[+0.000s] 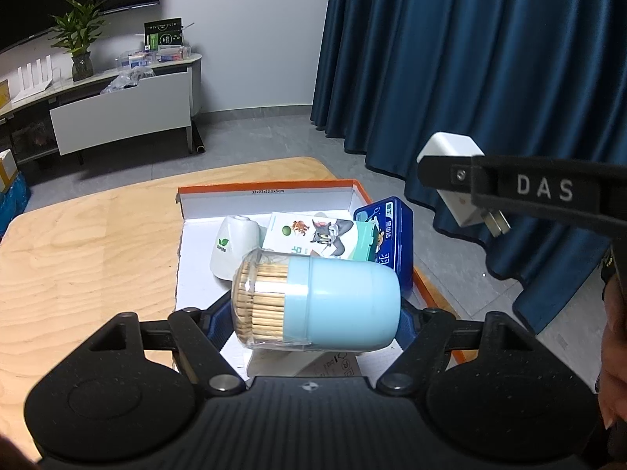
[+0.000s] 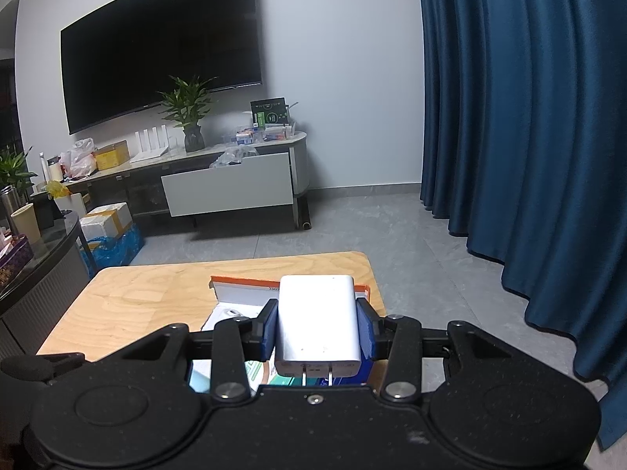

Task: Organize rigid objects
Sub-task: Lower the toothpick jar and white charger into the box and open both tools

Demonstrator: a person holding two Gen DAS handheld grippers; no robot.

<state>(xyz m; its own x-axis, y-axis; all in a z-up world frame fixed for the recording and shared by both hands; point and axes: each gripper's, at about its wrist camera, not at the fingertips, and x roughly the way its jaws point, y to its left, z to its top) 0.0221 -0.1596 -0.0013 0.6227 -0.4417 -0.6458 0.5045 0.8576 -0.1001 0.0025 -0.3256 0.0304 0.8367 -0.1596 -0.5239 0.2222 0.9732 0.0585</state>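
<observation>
My left gripper [image 1: 313, 313] is shut on a toothpick jar [image 1: 313, 305] with a light blue cap, held sideways above the orange-edged white box [image 1: 266, 190]. Inside the box lie a white cup [image 1: 231, 246], a cartoon card pack [image 1: 313, 235] and a blue tin [image 1: 388, 235]. My right gripper [image 2: 318, 329] is shut on a white charger plug [image 2: 317, 321], its prongs pointing back at the camera, above the same box [image 2: 243, 286]. In the left wrist view the charger [image 1: 450, 149] and the right gripper's finger [image 1: 509, 184] hang above the box's right side.
The box sits at the far right part of a wooden table [image 1: 78, 254]. A blue curtain [image 2: 529, 117] hangs to the right. A TV stand [image 2: 219, 180] with a plant and clutter stands against the far wall. A person's hand [image 1: 613, 352] shows at the right edge.
</observation>
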